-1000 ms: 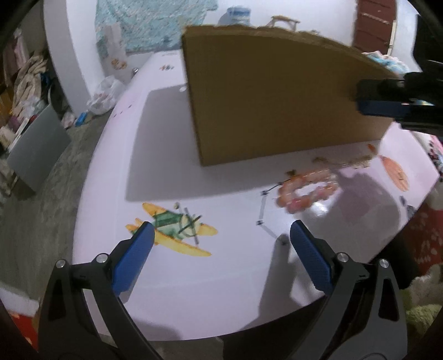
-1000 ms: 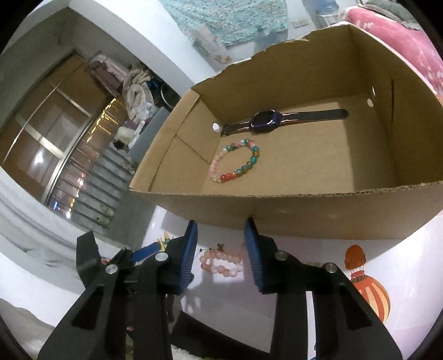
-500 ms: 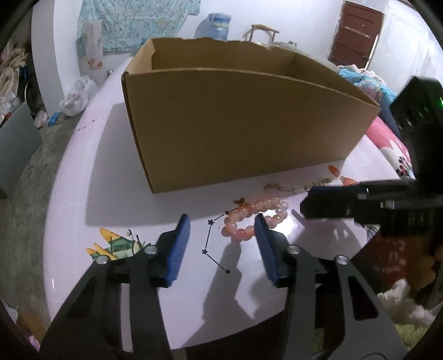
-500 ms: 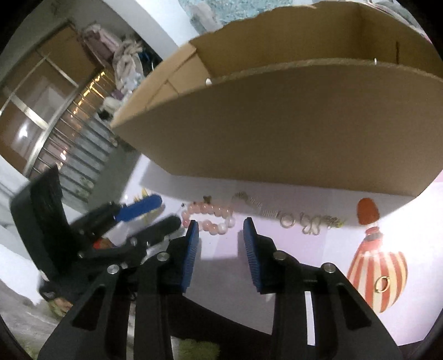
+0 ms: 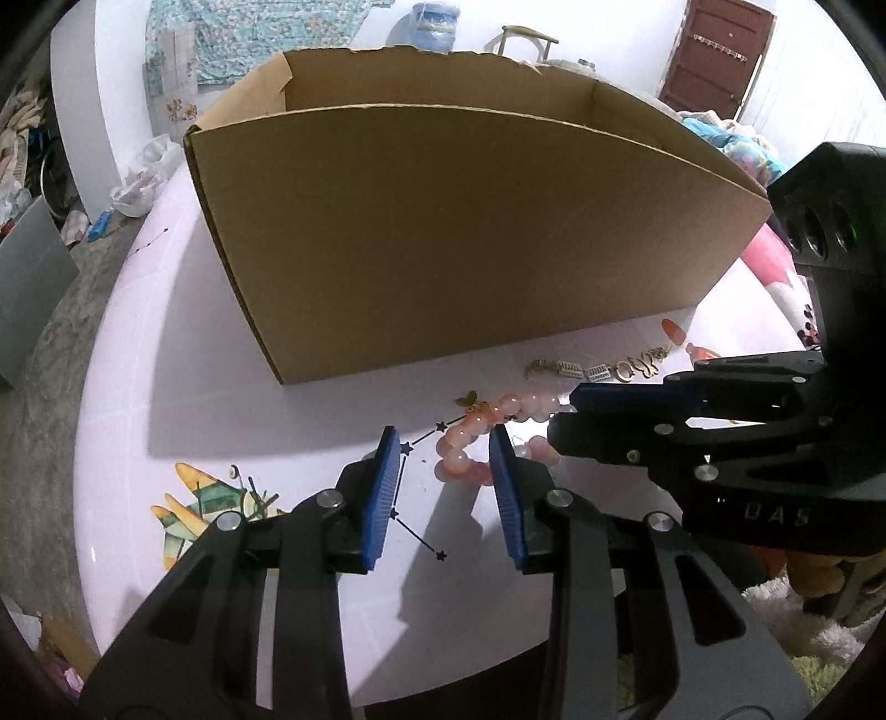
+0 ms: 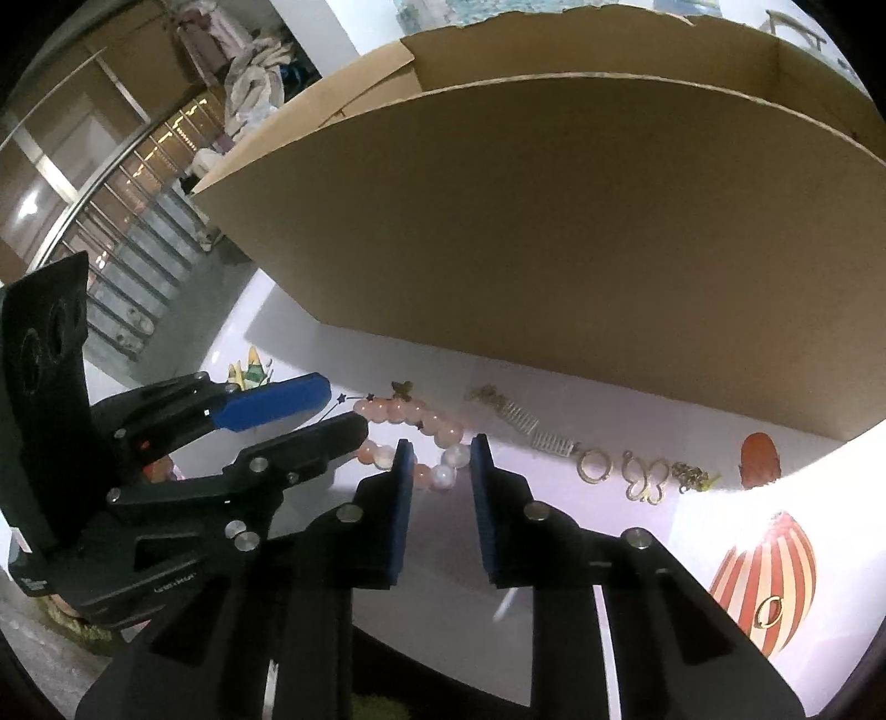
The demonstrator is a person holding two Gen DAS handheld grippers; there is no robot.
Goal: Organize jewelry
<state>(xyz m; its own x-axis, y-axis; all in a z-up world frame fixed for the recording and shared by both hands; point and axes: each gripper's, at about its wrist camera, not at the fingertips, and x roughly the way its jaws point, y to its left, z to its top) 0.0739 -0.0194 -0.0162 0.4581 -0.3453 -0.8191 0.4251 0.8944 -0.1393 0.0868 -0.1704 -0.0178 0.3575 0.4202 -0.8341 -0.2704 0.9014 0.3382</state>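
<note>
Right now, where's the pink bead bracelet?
On the table in front of the cardboard box: pink bead bracelet lies between both open tools, left of the gold chain.

A brown door (image 5: 714,55) is seen at the far right, a water jug (image 5: 434,25) at the far centre, and patterned cloth (image 5: 232,39) is hung at the far left. A railing (image 6: 133,266) is shown at the left.

Cardboard box (image 5: 470,232) walls off table (image 5: 166,399) behind bracelet (image 5: 470,443).
</note>
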